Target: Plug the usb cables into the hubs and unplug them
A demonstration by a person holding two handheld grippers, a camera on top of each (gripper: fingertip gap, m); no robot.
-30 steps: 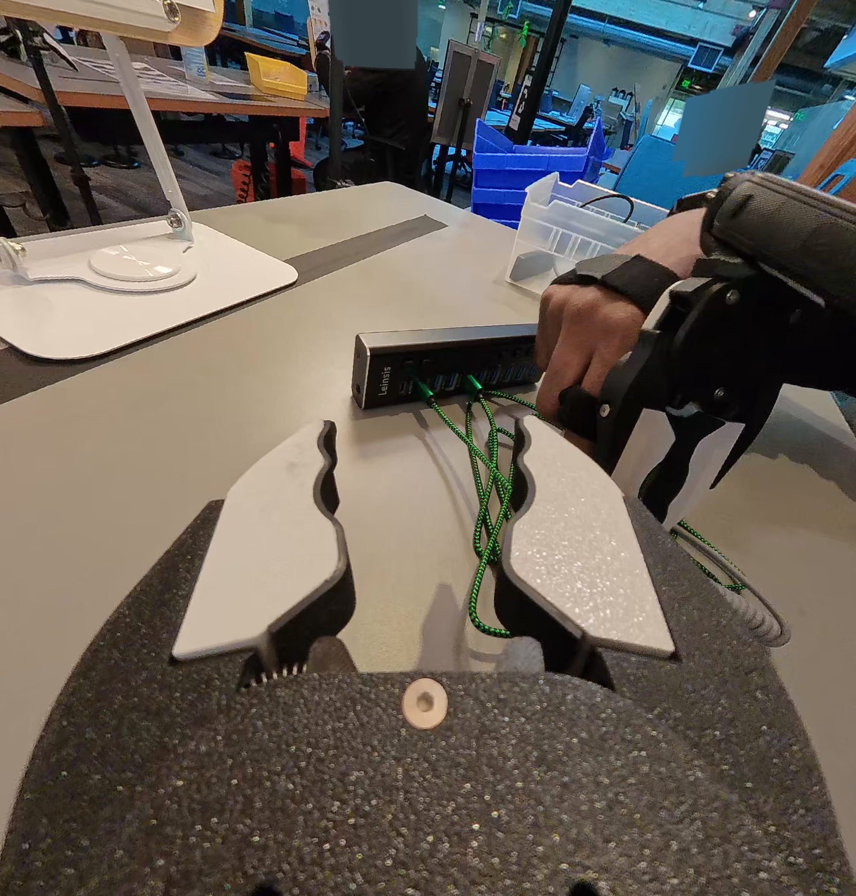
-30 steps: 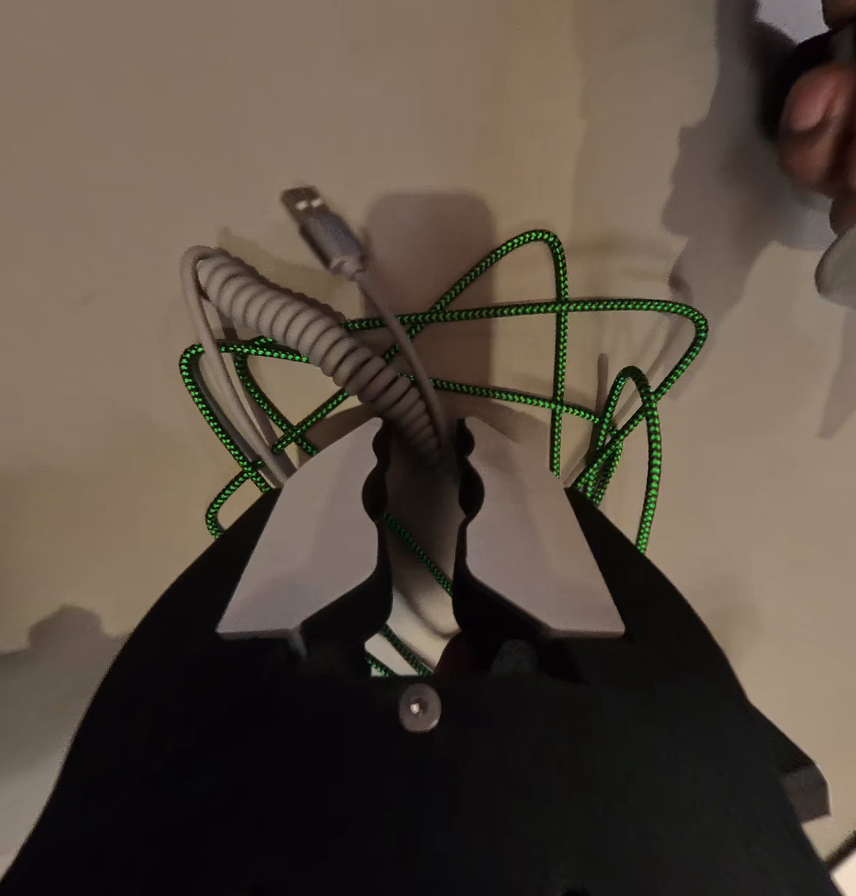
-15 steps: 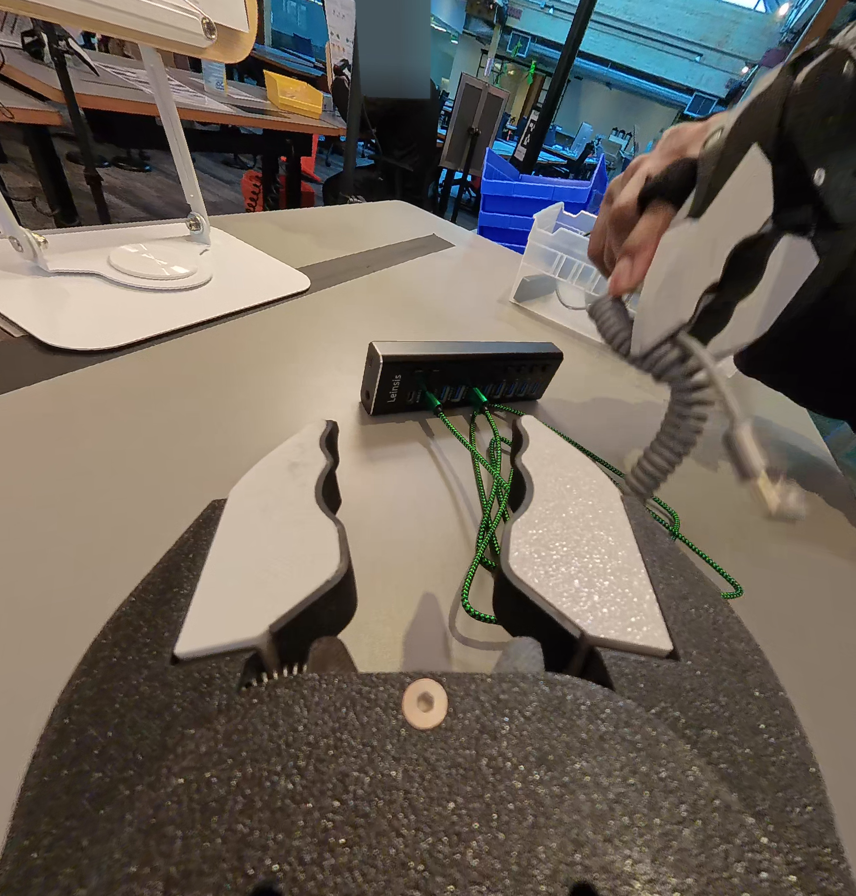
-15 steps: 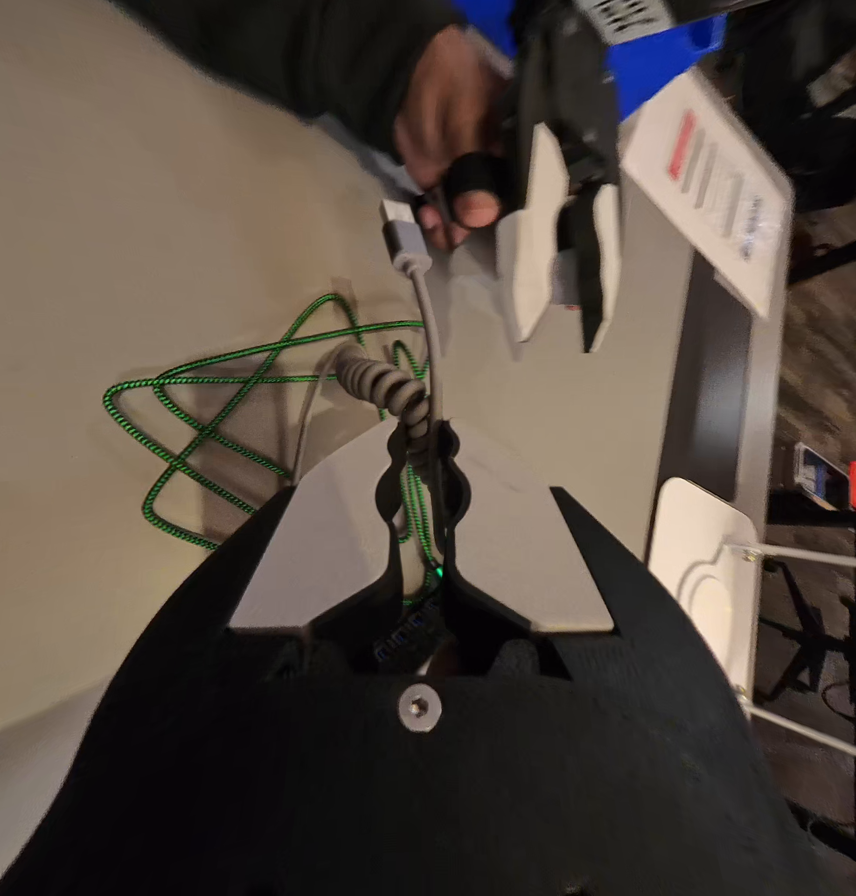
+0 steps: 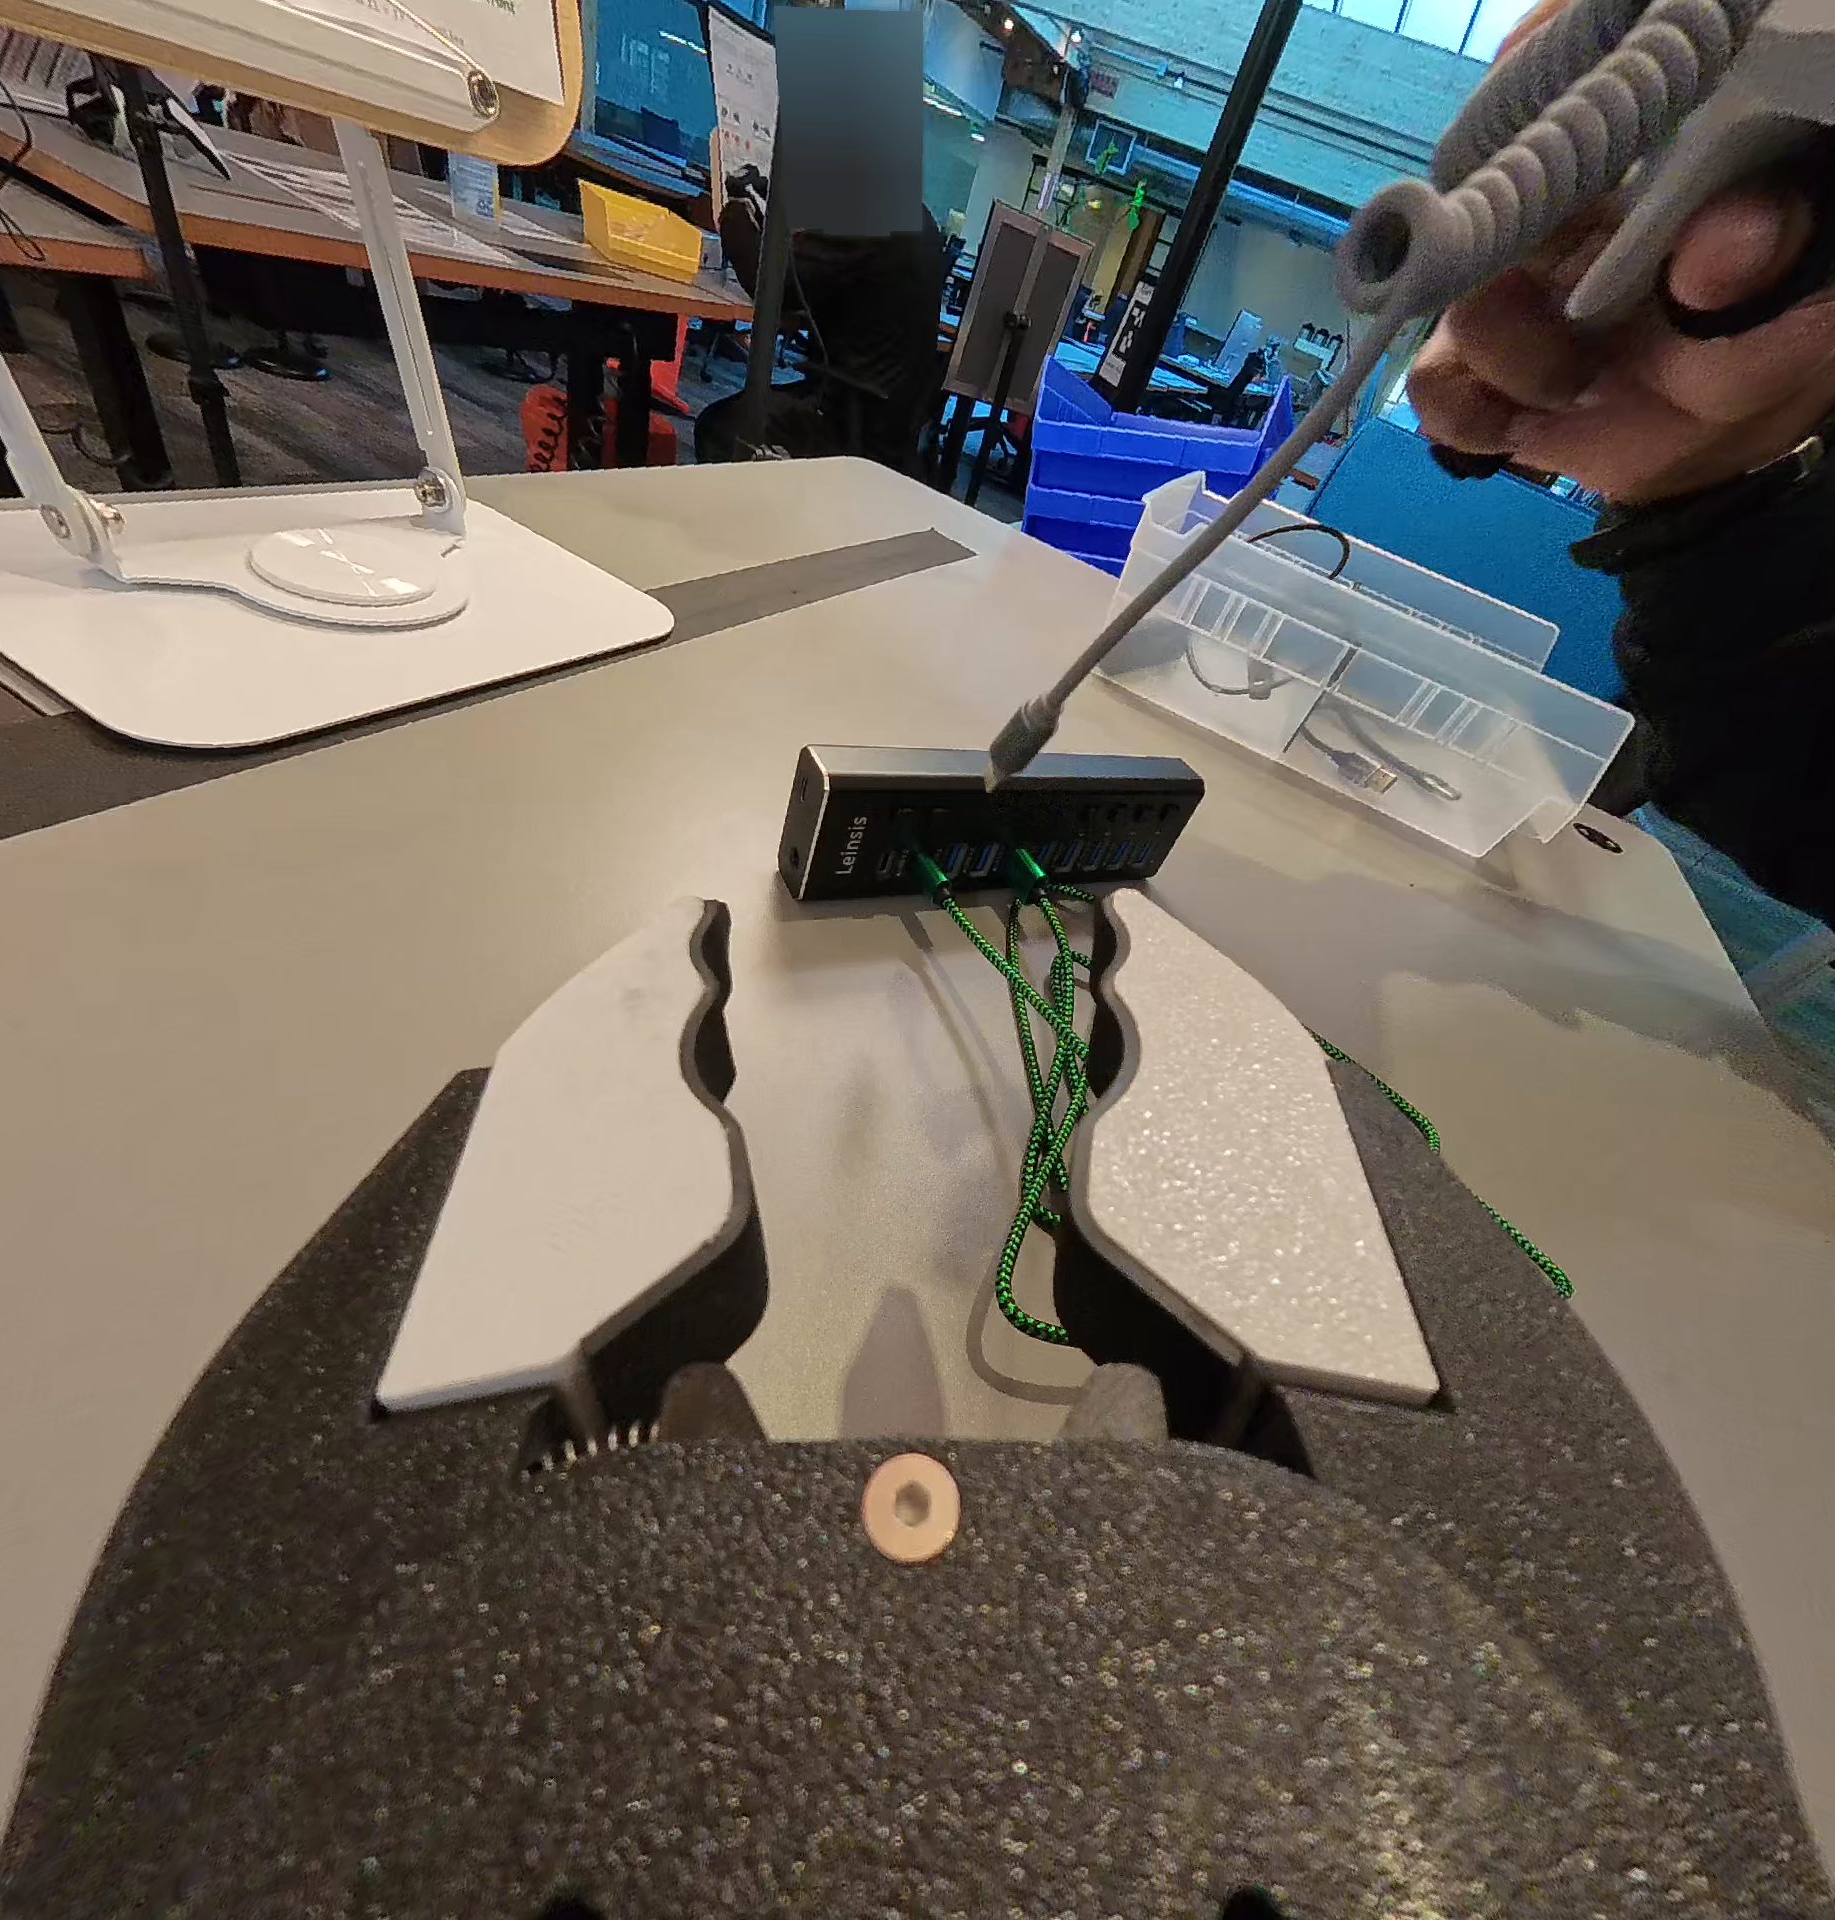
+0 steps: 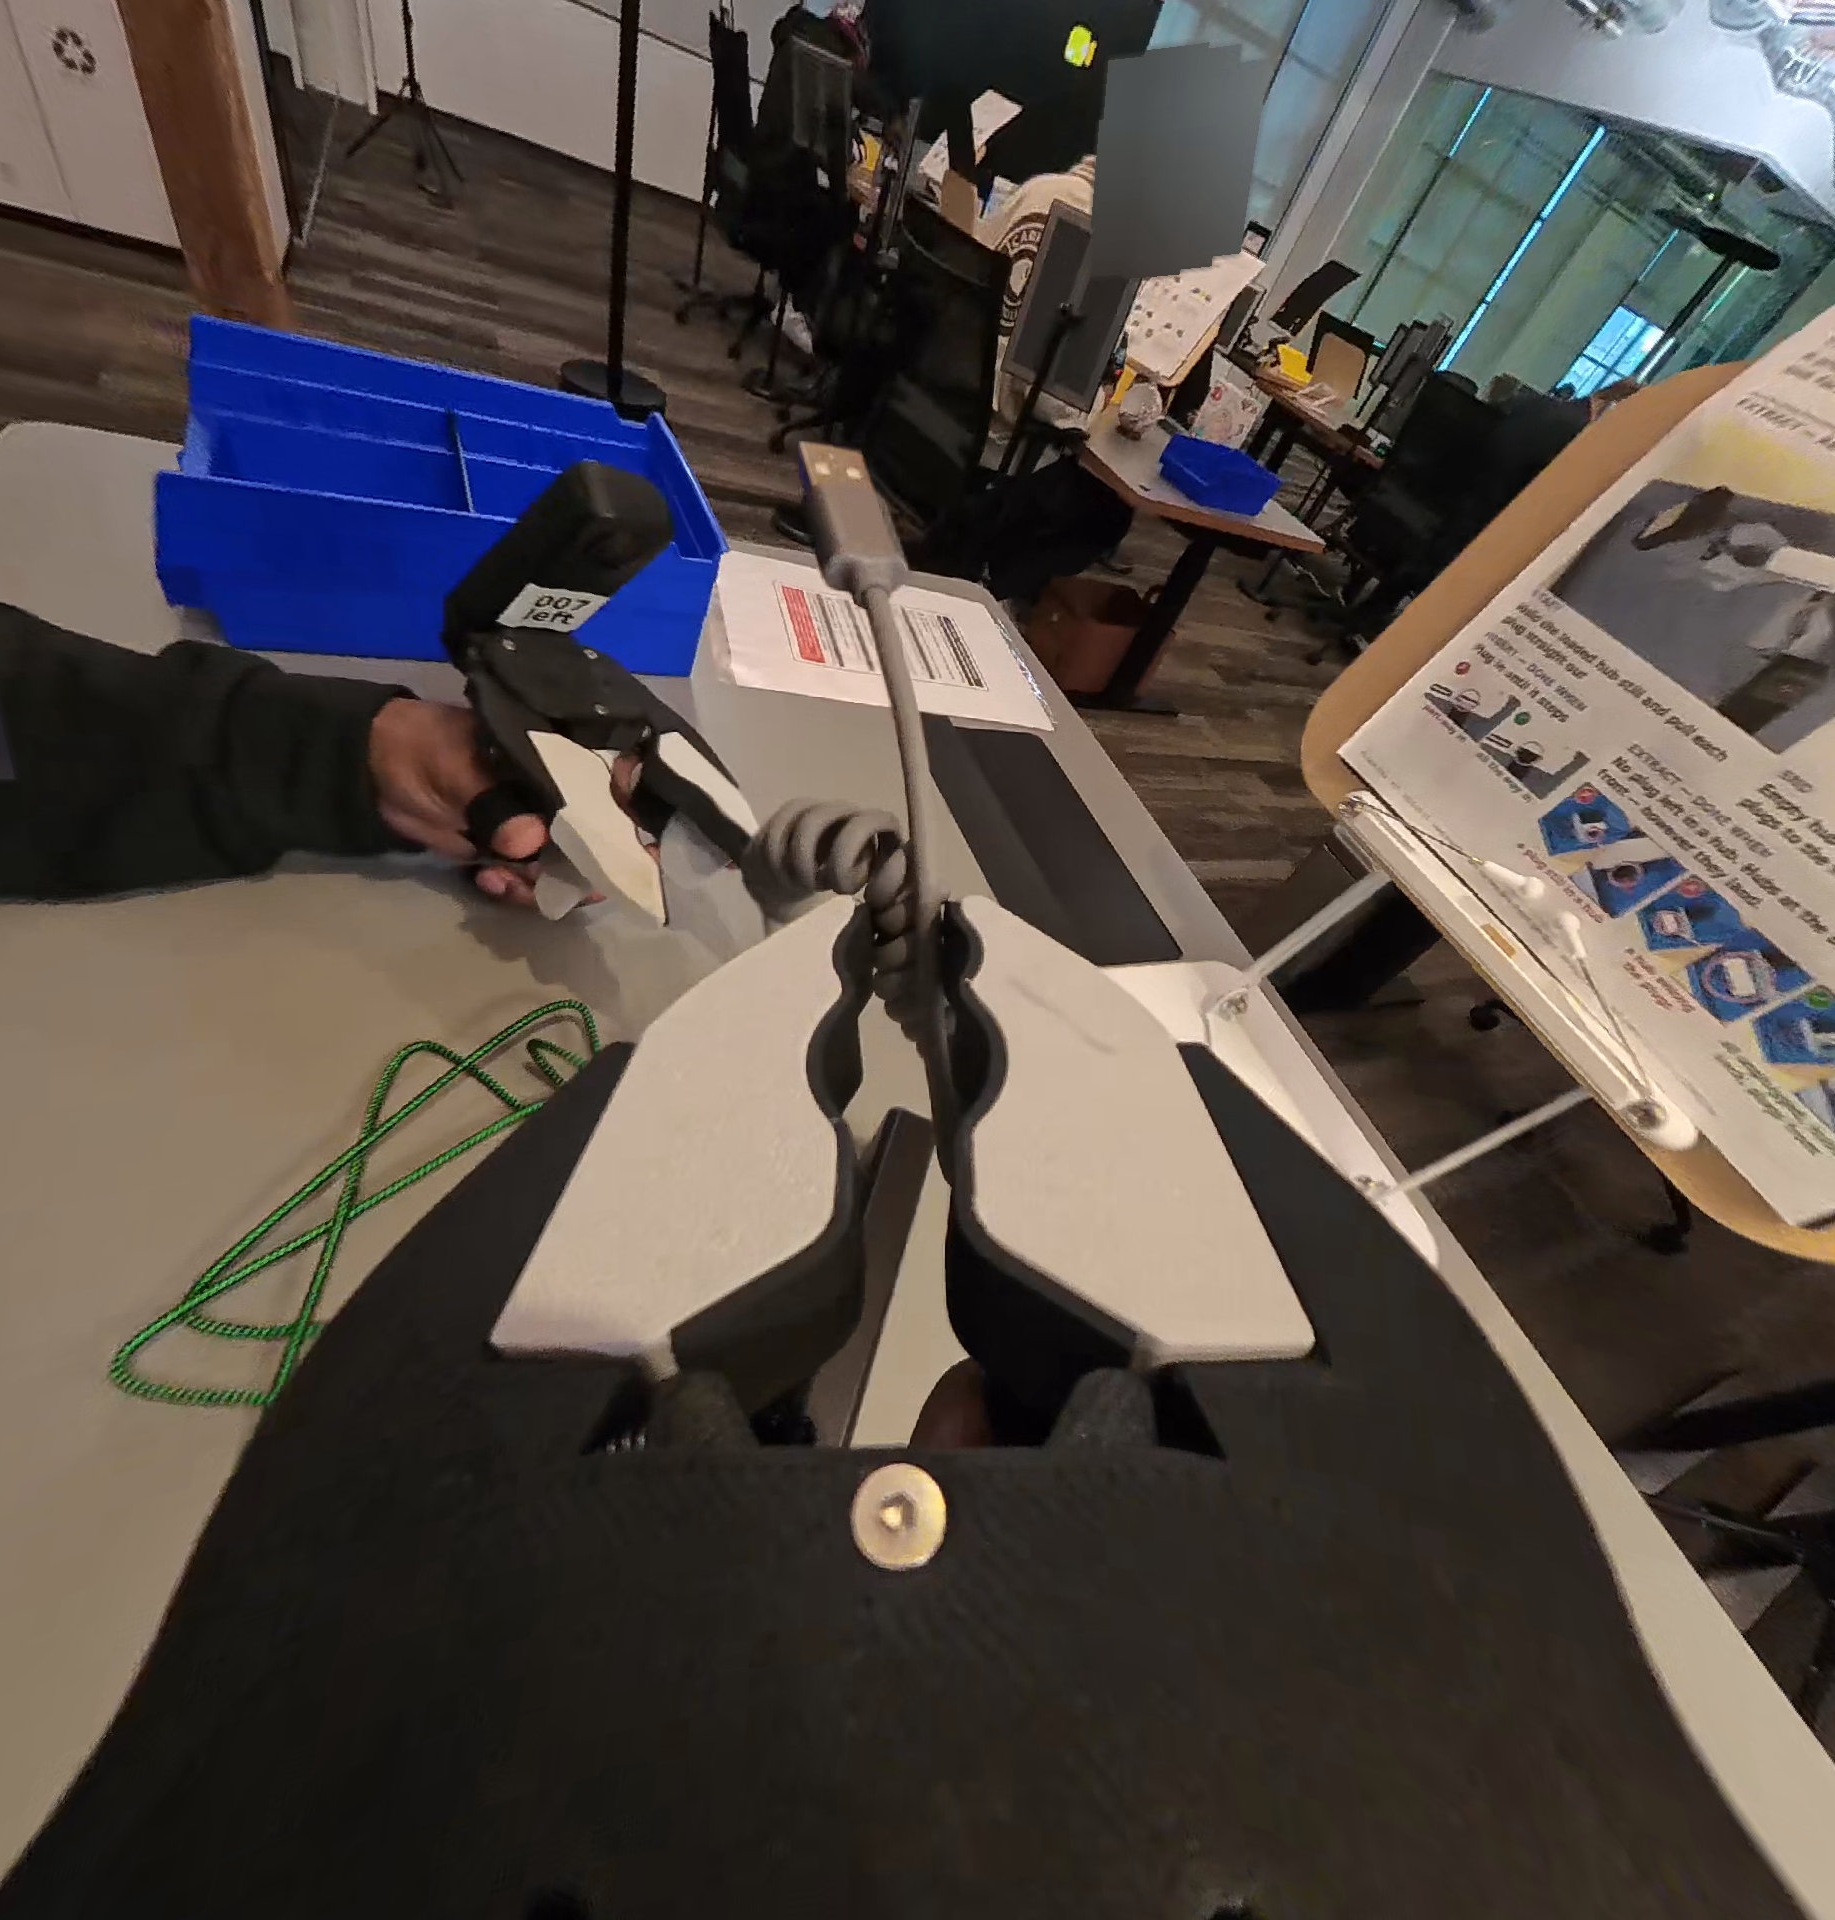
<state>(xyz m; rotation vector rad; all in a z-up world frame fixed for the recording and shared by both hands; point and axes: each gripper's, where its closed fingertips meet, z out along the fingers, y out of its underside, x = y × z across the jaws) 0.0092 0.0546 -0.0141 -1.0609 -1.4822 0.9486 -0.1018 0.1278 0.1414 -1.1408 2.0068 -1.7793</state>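
**Grey coiled cable lifted above the hub**

Left gripper (image 5: 908,940) low in the frame, fingers spread wide with nothing between them, over the grey table (image 5: 269,935). Just beyond, green braided cables (image 5: 1043,1049) plugged into the black USB hub (image 5: 996,821) at centre frame. Right gripper (image 6: 905,920) clenched on the grey coiled cable (image 6: 877,862), its USB plug (image 6: 840,499) pointing up toward the top centre. Farther right of the hub, a clear plastic bin (image 5: 1412,665); at upper left, a white stand (image 5: 300,613).
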